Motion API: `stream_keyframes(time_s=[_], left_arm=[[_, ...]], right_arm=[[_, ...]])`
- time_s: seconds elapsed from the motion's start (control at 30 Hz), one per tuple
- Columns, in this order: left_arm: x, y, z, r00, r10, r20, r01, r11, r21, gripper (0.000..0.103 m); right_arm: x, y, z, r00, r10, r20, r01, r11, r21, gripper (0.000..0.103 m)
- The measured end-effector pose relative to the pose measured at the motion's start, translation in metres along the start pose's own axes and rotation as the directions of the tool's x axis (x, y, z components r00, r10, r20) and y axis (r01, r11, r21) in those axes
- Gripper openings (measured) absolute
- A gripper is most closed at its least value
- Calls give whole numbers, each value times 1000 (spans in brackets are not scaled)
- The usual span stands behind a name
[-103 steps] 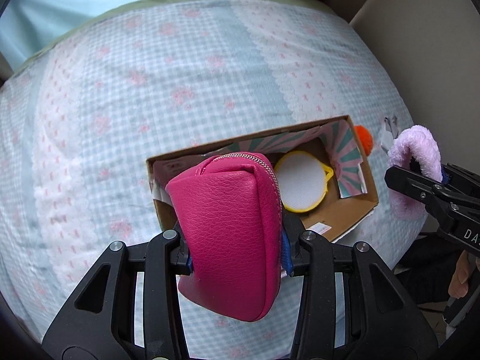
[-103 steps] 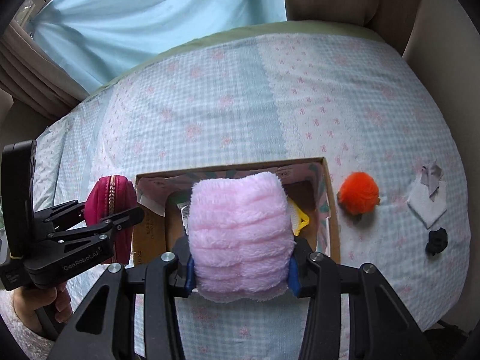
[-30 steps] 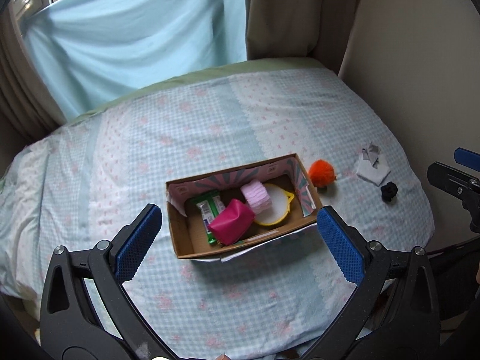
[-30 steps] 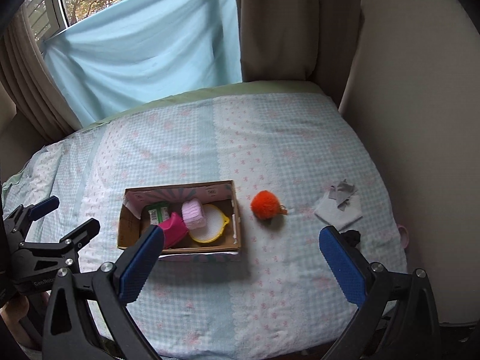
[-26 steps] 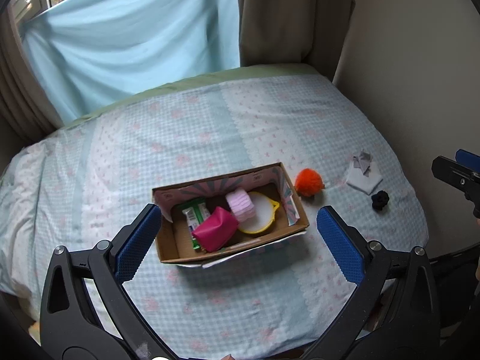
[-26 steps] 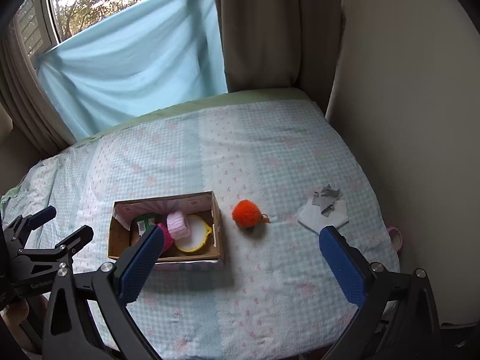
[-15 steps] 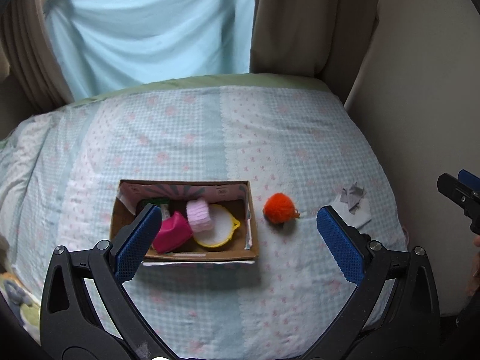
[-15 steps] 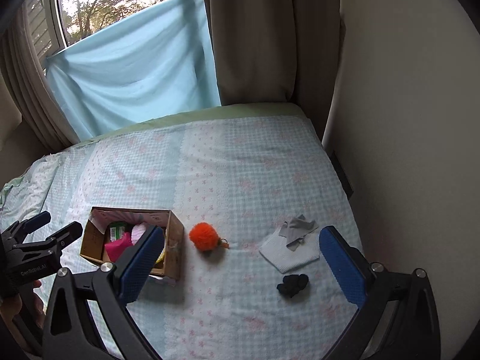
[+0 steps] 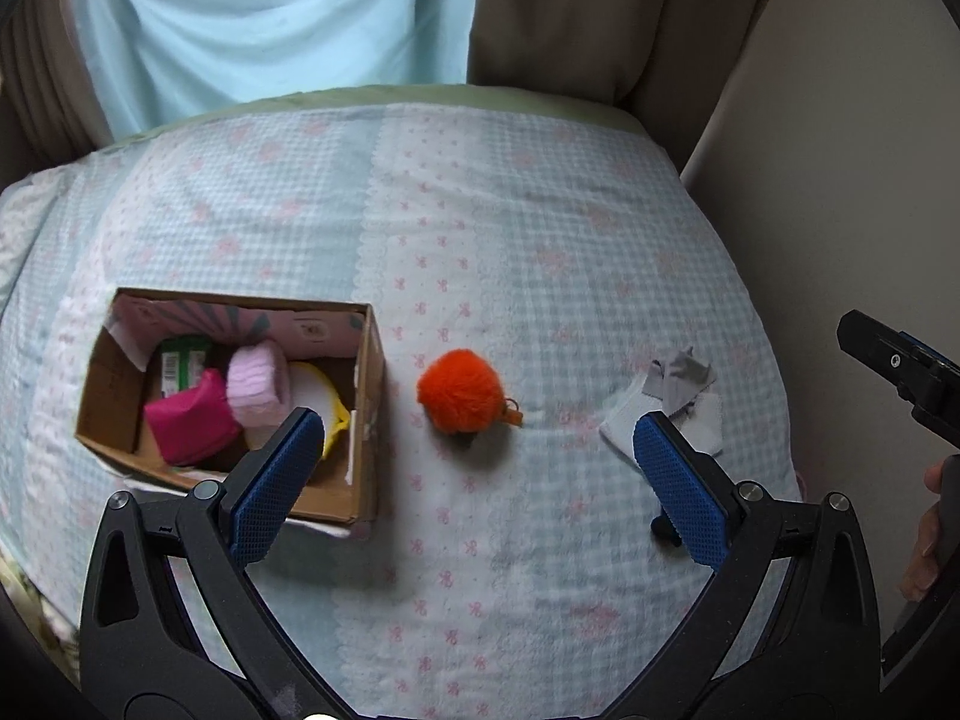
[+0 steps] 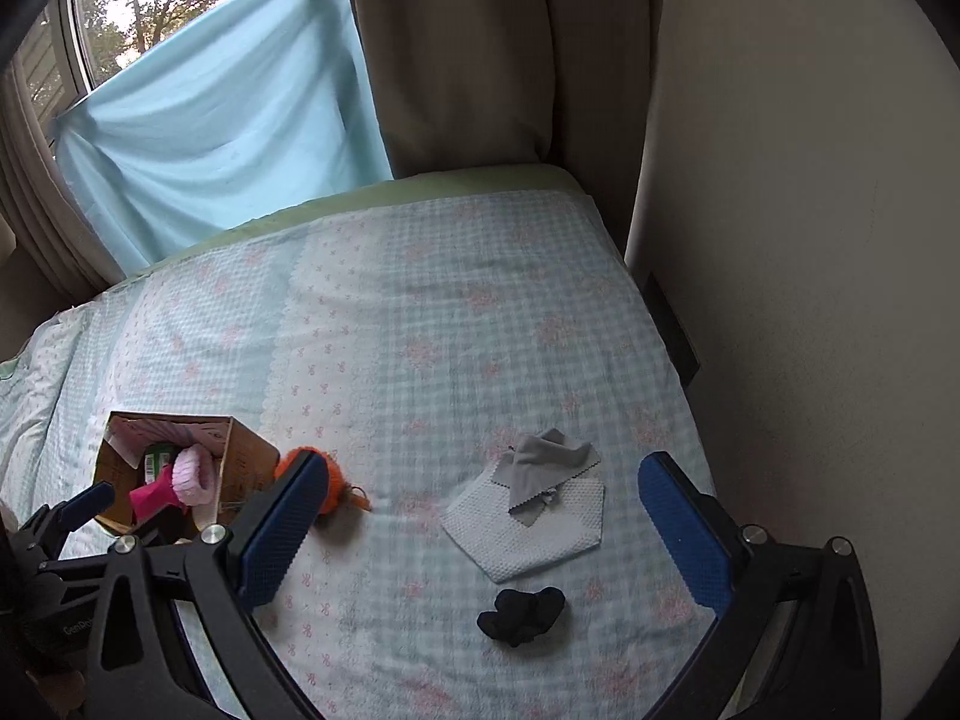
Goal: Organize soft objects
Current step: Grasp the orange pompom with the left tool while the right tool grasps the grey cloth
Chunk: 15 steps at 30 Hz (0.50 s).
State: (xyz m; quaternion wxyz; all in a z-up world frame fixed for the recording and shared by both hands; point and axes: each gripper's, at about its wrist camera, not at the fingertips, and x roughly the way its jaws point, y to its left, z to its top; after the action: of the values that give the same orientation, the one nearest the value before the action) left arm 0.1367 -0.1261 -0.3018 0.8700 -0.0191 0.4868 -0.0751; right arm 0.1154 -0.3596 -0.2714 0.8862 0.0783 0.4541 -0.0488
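Left tool [image 9: 474, 468] gaping wide, nothing between its blue pads [image 9: 273, 489], hovering over the bed [image 9: 540, 228]. Right tool [image 10: 480, 516] likewise spread wide and empty; partial lettering "GenRob" readable on the black body of the left tool at 8 o'clock in the right wrist view.

Left wrist view: orange pom-pom [image 9: 461, 391] just above frame centre, lying on the bedspread between the two pads, small orange loop at its 4 o'clock side. Cardboard box [image 9: 366, 420] at 9 o'clock, just beside the pom-pom but apart from it. Inside the box: magenta pouch [image 9: 189, 423], pink fluffy roll [image 9: 257, 384] touching it, yellow-rimmed round item [image 9: 324, 399] partly behind the left pad, green packet [image 9: 180, 360] with a barcode, text too small to read. Box inner wall has a pink and teal printed pattern. White textured cloth [image 9: 621, 423] with a grey cloth [image 9: 681, 381] on top at 3 o'clock, partly hidden by the right pad. A hand [image 9: 927, 534] grips the other tool's handle at the 4 o'clock edge.

Right wrist view: white cloth and grey cloth near centre, between the pads; black scrunchie-like item [image 10: 522, 606] just below at 6 o'clock, apart from the cloth. Pom-pom partly behind the left pad, box at 8 o'clock. Light blue sheet [image 10: 228, 132] and brown curtain [image 10: 480, 48] at 12 o'clock.
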Motion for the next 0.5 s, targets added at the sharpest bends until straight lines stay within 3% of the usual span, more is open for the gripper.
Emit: stream_keyframes(time_s=[0.2, 0.5], left_arm=[[80, -28, -18, 999, 2, -38, -3, 999, -36, 103], [180, -33, -39, 993, 111, -39, -115, 987, -108, 103]], right_arm=[[67, -18, -22, 1000, 9, -15, -9, 1000, 16, 103], [168, -38, -47, 997, 1, -83, 0, 1000, 10, 103]])
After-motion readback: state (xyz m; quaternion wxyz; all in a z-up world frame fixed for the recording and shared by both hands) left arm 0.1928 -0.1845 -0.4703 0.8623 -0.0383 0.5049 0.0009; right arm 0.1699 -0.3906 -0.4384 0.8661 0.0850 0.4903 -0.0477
